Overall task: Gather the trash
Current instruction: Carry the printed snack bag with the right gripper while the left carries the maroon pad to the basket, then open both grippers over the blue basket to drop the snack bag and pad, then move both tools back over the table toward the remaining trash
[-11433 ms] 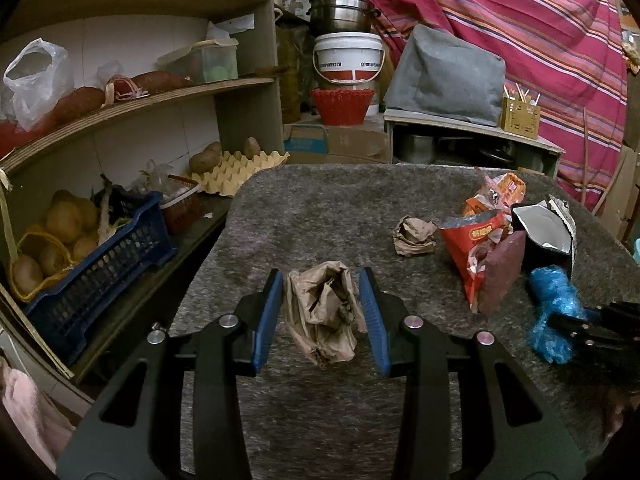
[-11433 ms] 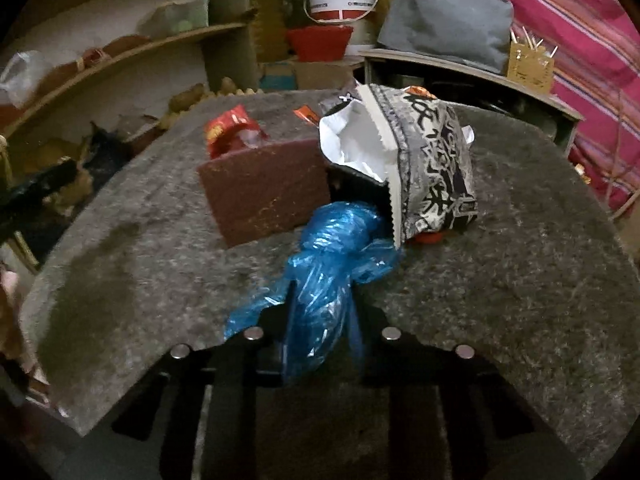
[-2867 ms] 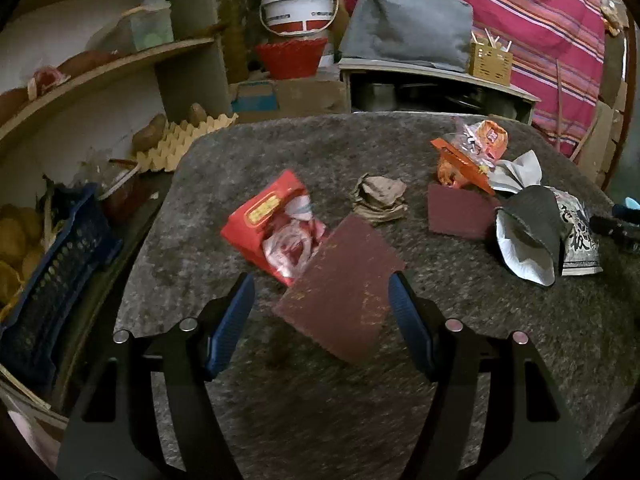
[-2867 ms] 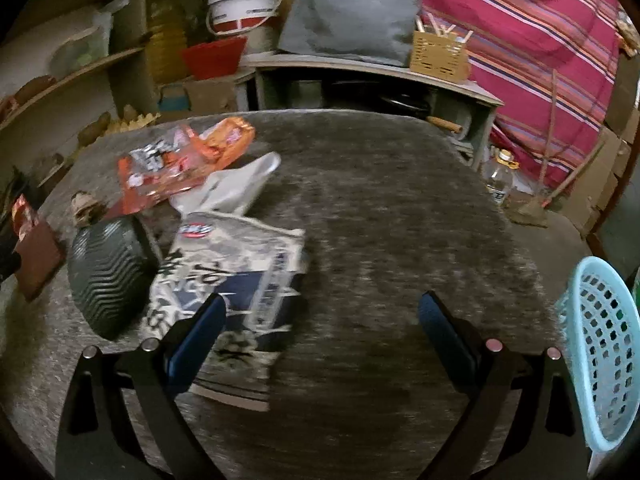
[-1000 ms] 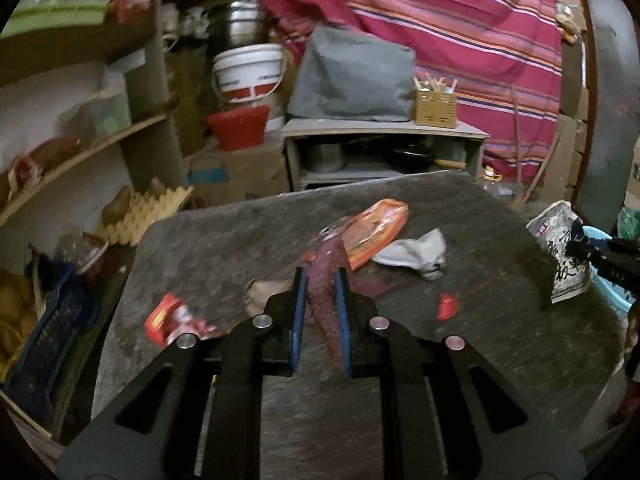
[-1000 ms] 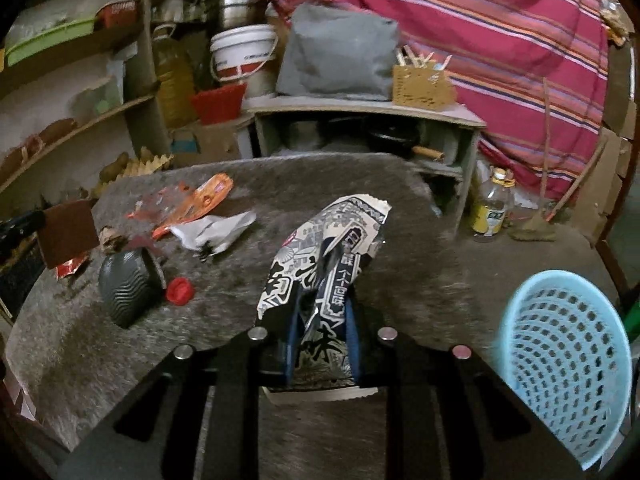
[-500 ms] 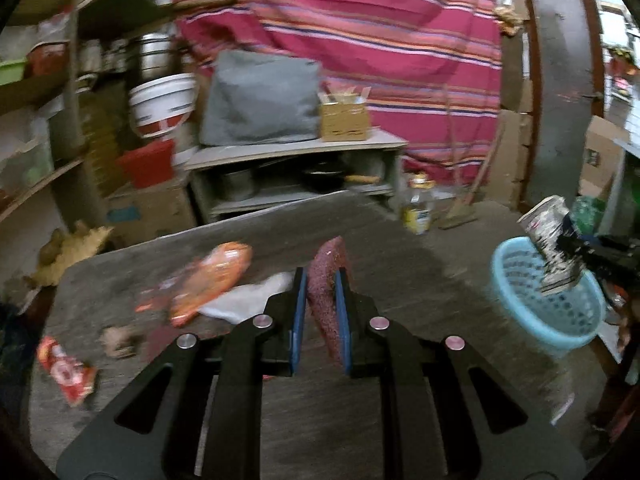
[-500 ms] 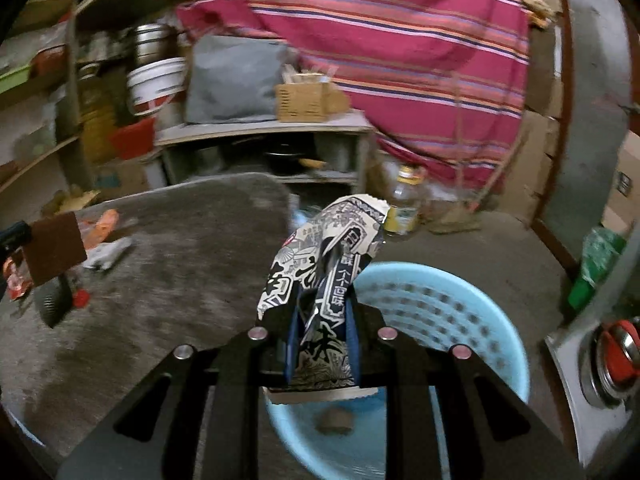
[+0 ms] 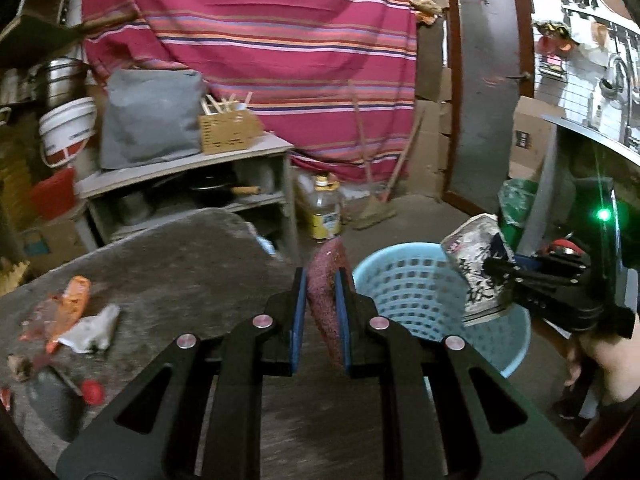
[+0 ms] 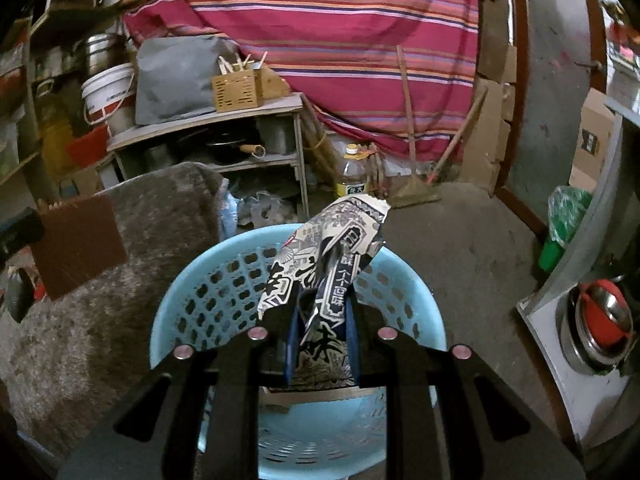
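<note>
My left gripper (image 9: 321, 312) is shut on a dark red scouring pad (image 9: 327, 280), held over the table's right edge beside the light blue basket (image 9: 404, 280). The pad also shows at the left of the right wrist view (image 10: 80, 244). My right gripper (image 10: 322, 336) is shut on a black-and-white printed snack bag (image 10: 332, 264) and holds it directly above the blue basket (image 10: 224, 284). The bag and right gripper show in the left wrist view (image 9: 476, 268) over the basket's right rim. An orange wrapper (image 9: 68, 308), a white wrapper (image 9: 94, 328) and a red cap (image 9: 93, 391) lie on the grey table (image 9: 180, 264).
A dark grey bag (image 9: 52, 404) lies at the table's left front. A low shelf unit (image 9: 188, 184) with a grey cushion and wooden box stands behind. An oil bottle (image 9: 326, 212) and a broom (image 9: 372, 208) stand on the floor by the striped curtain. A green bag (image 10: 564, 216) lies by the doorway.
Both grippers have swung right with their loads. The right gripper with the snack bag is now further over the basket, and the left gripper with the pad has reached the table's edge beside it.
</note>
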Motion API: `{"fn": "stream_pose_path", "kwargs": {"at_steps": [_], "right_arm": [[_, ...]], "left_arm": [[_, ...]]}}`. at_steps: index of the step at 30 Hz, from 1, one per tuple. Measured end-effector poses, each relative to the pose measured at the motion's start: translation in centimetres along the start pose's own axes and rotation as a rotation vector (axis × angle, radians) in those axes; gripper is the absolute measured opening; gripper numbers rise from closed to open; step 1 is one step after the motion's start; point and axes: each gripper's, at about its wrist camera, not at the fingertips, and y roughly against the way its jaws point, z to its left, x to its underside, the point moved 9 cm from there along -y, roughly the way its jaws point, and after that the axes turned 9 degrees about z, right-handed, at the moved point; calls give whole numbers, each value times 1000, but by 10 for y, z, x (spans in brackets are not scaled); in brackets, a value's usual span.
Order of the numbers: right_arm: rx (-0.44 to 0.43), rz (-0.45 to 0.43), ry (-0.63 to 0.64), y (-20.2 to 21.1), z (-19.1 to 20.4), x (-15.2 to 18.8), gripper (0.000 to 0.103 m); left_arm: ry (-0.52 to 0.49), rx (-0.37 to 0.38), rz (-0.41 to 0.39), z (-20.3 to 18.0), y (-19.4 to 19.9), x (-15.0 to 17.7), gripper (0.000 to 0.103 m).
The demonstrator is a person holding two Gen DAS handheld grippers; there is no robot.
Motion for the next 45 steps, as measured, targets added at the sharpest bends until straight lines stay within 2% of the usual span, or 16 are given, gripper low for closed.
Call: {"fn": "stream_pose_path", "kwargs": {"at_steps": [8, 14, 15, 16, 18, 21, 25, 26, 27, 29, 35, 37, 40, 45], "right_arm": [[-12, 8, -51, -10, -18, -2, 20], [-8, 27, -68, -15, -25, 3, 20], [-8, 34, -70, -17, -26, 3, 20], [-8, 42, -71, -19, -26, 3, 20], [-11, 58, -71, -24, -25, 6, 20], [-36, 70, -53, -30, -16, 6, 21], [5, 92, 2, -37, 0, 9, 26], [3, 112, 13, -42, 6, 11, 37], [6, 118, 22, -44, 11, 12, 57], [38, 129, 40, -48, 18, 14, 76], [134, 130, 60, -47, 32, 13, 79], [127, 121, 44, -43, 38, 11, 80], [103, 93, 49, -35, 60, 6, 91], [82, 68, 129, -29, 115, 0, 91]], "left_arm": [[-9, 46, 26, -42, -38, -6, 13], [-46, 115, 104, -61, -72, 0, 16], [-42, 108, 100, -58, -72, 0, 23], [-32, 104, 98, -55, -72, 0, 38], [-5, 100, 79, -47, -66, -1, 57], [19, 72, 43, -30, -51, -4, 75], [49, 7, 17, 10, -29, 4, 96], [57, -9, 17, 20, -25, 8, 97], [69, -33, 20, 34, -20, 15, 97], [83, -65, 30, 56, -13, 23, 97], [155, -172, 42, 134, 20, 52, 98], [170, -207, 43, 159, 33, 61, 98], [196, -283, 47, 205, 55, 78, 98], [262, -388, 52, 280, 85, 99, 98]]}}
